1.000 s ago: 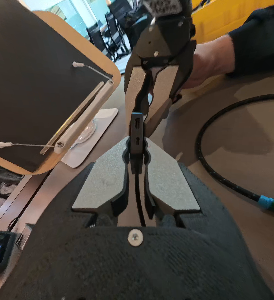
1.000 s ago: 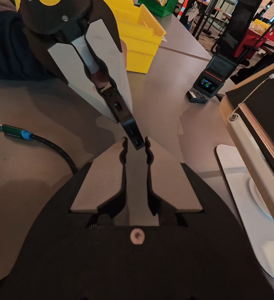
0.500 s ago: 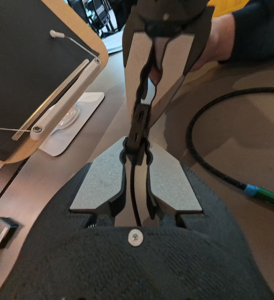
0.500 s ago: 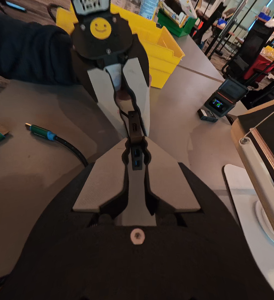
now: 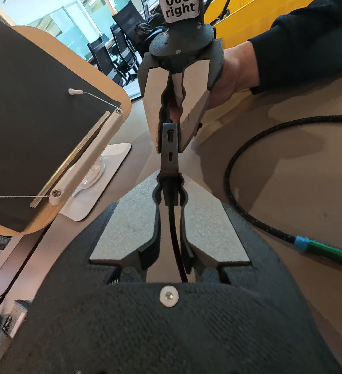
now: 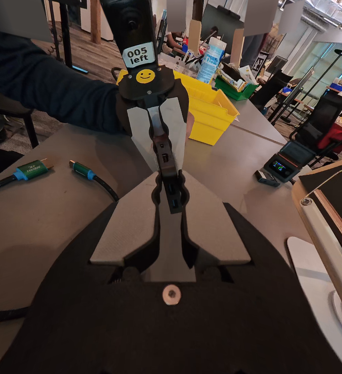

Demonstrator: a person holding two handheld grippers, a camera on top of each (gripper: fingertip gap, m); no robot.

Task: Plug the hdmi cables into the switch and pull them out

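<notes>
The switch [image 5: 169, 149] is a slim dark hub with ports along its side, held in the air between both grippers. My left gripper [image 5: 169, 178] is shut on its cable end, and its thin black lead runs back between the fingers. My right gripper [image 6: 169, 180] is shut on the other end [image 6: 173, 198], the one with blue ports. Each gripper faces the other, tips nearly meeting. Two HDMI cables with green plugs and blue collars [image 6: 34, 168] [image 6: 81, 168] lie loose on the table to the left. One plug also shows in the left wrist view [image 5: 328, 252]. No cable is in the switch.
A black panel with a tan rim [image 5: 34, 121] leans on a white stand base [image 5: 105, 168] beside the grippers. A yellow bin [image 6: 206, 113] stands behind the left gripper. A small device with a lit screen [image 6: 283, 166] sits at the table's far right. A braided cable [image 5: 247, 172] loops on the table. The tips of both grippers are at nearly the same place.
The right gripper has moved over the switch's free end and shut on it; a second ago that end only reached its open tips. Both grippers have levelled out, facing each other.
</notes>
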